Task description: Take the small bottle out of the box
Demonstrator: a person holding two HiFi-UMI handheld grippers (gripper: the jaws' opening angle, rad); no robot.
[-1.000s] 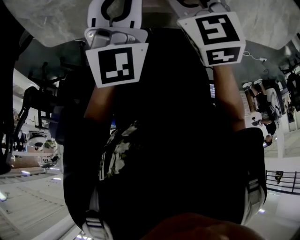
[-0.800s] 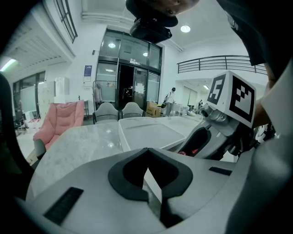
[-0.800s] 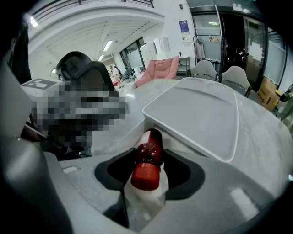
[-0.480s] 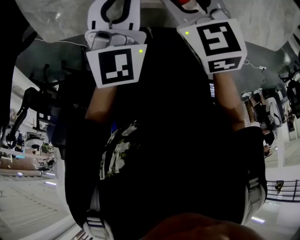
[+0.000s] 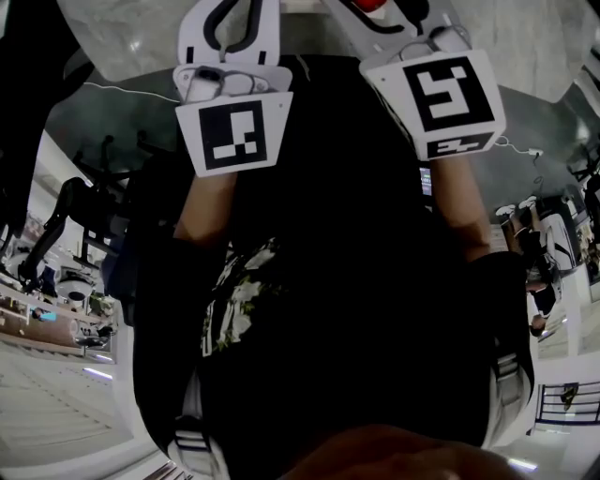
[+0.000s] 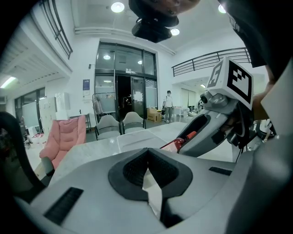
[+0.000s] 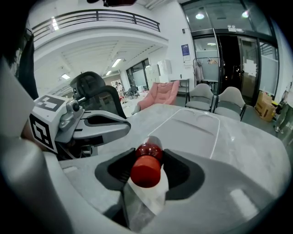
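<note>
A small red bottle (image 7: 145,164) with a red cap lies between the jaws of my right gripper (image 7: 147,157), cap toward the camera, and the gripper is shut on it. In the head view only a bit of its red (image 5: 367,5) shows at the top edge, above the right gripper (image 5: 412,23). The left gripper view shows the bottle (image 6: 183,139) sticking out of the right gripper (image 6: 206,130), held over the table. My left gripper (image 6: 147,157) is shut, with only a pale sliver in the gap. It (image 7: 98,125) hovers close to the right gripper's left.
A clear flat rectangular box or lid (image 7: 192,123) lies on the grey marble table (image 7: 247,146) beyond both grippers. Grey chairs (image 7: 229,103) and a pink armchair (image 7: 160,93) stand past the table's far edge. The person's dark torso (image 5: 337,281) fills the head view.
Both grippers have stayed high at the top of the head view. The right gripper's marker cube has shifted a little right and down. The left one has barely moved.
</note>
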